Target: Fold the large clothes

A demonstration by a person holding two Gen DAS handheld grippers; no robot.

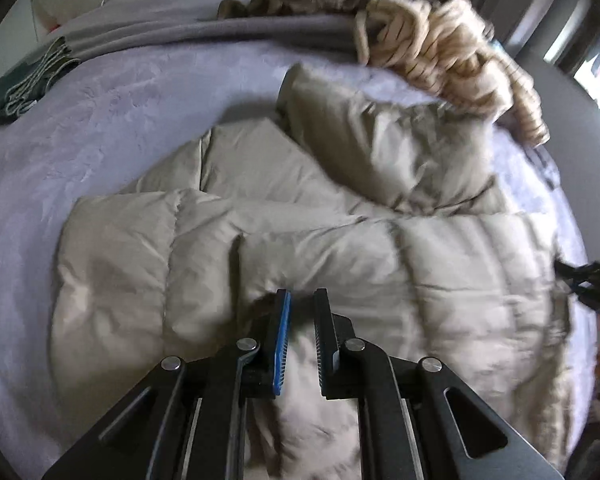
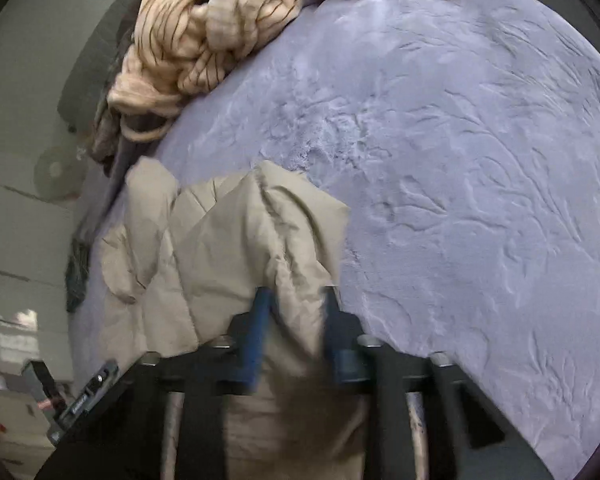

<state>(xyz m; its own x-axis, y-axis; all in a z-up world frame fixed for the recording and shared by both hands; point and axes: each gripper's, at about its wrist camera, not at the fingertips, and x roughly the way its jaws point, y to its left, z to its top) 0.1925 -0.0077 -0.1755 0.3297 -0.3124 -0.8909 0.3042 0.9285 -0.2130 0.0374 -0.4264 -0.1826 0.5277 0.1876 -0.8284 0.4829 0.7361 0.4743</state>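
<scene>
1. The left hand-held gripper [image 1: 302, 300] is closed, empty, over the beige quilted puffer jacket [image 1: 340, 264] on the lavender plush bed cover [image 1: 100, 120].
2. The right hand-held gripper [image 2: 296, 300] pinches a jacket fold [image 2: 260, 240]; a striped cream garment [image 2: 204, 36] lies beyond.

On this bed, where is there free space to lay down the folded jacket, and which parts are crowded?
Free: the wide lilac bedspread left of the beige puffer jacket, bordered behind by the grey folded blanket; in the right wrist view, the bare stretch right of the jacket. Crowded: the far edge, where the striped cream garment is bundled, and the far left, with dark fringed cloth.
</scene>
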